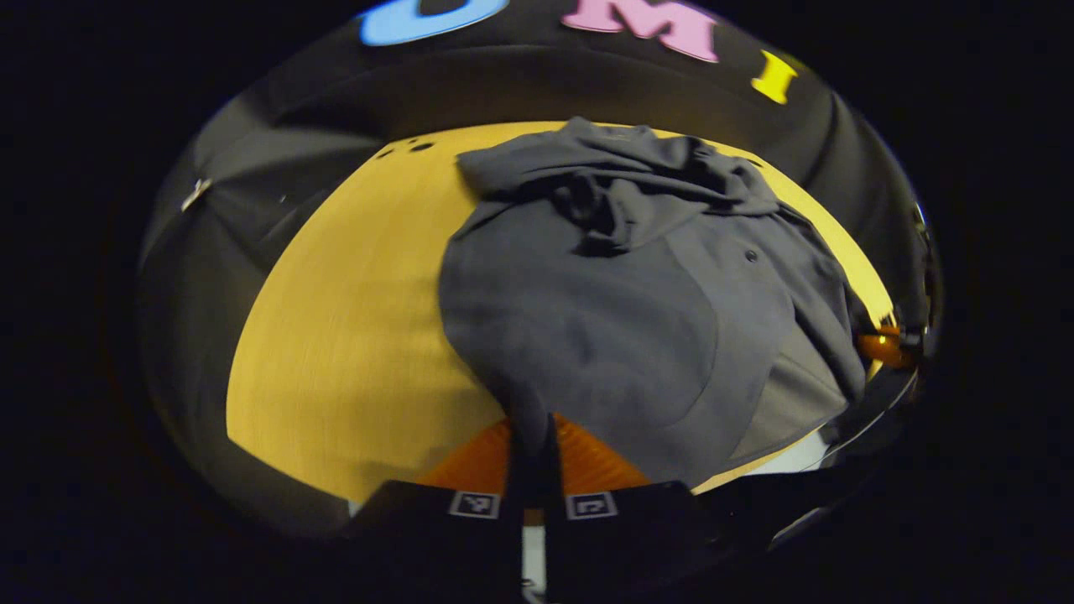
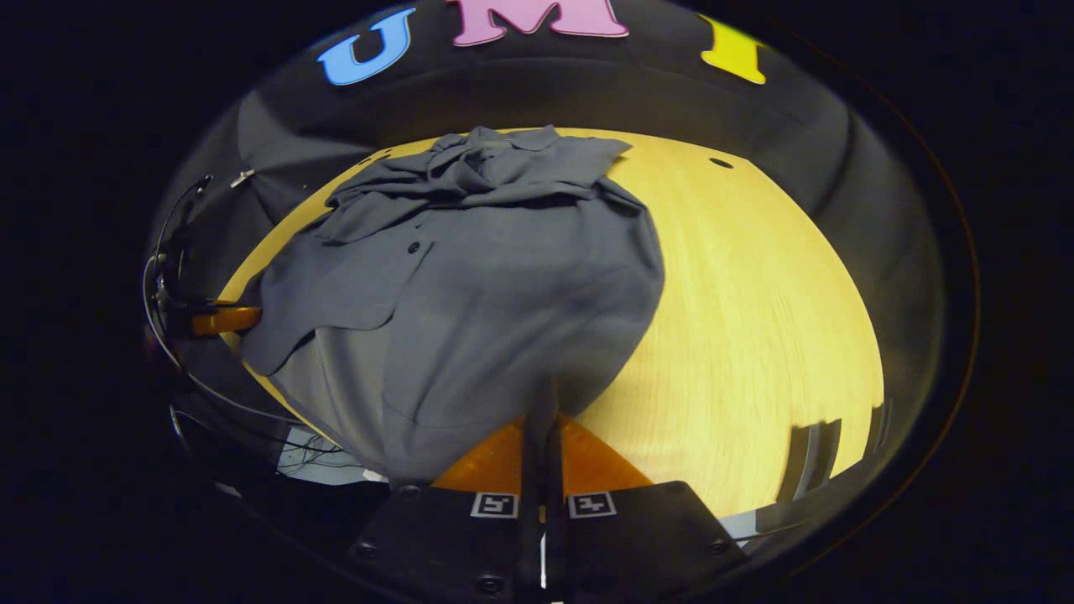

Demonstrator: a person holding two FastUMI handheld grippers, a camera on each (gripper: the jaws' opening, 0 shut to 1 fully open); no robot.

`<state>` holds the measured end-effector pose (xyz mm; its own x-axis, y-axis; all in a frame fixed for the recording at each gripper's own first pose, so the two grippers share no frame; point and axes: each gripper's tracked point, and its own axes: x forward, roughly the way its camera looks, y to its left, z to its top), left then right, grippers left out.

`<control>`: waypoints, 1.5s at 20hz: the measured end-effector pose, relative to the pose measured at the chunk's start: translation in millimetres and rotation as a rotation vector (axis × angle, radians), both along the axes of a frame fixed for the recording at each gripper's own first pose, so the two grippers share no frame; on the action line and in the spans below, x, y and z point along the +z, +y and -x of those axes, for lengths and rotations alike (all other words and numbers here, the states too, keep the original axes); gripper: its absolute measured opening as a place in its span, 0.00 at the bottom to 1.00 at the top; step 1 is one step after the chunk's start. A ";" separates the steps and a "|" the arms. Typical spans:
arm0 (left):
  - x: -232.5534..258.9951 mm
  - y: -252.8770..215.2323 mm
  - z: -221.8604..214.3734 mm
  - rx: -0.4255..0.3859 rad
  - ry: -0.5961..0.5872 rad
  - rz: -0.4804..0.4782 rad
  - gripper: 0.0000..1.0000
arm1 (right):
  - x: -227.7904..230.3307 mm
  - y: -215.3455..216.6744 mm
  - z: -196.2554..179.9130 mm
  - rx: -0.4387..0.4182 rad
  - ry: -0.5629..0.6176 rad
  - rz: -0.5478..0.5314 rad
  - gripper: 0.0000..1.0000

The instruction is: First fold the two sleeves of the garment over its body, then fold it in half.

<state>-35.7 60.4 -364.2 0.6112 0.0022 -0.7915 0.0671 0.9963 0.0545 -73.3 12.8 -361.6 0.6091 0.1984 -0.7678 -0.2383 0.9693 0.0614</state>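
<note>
My left gripper [image 1: 532,457] and right gripper [image 2: 541,453] each pinch the shirt [image 2: 470,294] hem; its collar points away, long axis running toward the wall.

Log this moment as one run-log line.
left gripper shut on shirt hem | right gripper shut on shirt hem | shirt on table, sleeves bunched near collar

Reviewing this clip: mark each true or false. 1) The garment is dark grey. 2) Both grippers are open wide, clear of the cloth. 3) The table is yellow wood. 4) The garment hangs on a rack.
1) True: the garment is dark grey.
2) False: the left gripper and right gripper are each shut on its near hem.
3) True: the table is yellow wood.
4) False: it lies on the table, bunched at its far end.
</note>
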 end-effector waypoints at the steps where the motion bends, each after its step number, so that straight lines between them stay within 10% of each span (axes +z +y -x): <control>1: 3.1 3.3 2.8 0.002 0.021 -0.016 0.07 | -0.6 2.5 0.9 0.004 0.022 -0.022 0.06; 11: 83.0 -12.3 4.7 0.087 -0.104 0.294 0.05 | 77.5 -3.4 -4.0 -0.194 -0.077 -0.322 0.05; 22: 202.6 -6.2 -119.9 0.217 -0.374 0.519 0.05 | 192.1 9.2 -141.2 -0.256 -0.374 -0.459 0.05; 30: 233.0 16.3 -206.9 0.262 -0.479 0.486 0.05 | 224.7 -11.7 -235.1 -0.291 -0.489 -0.431 0.05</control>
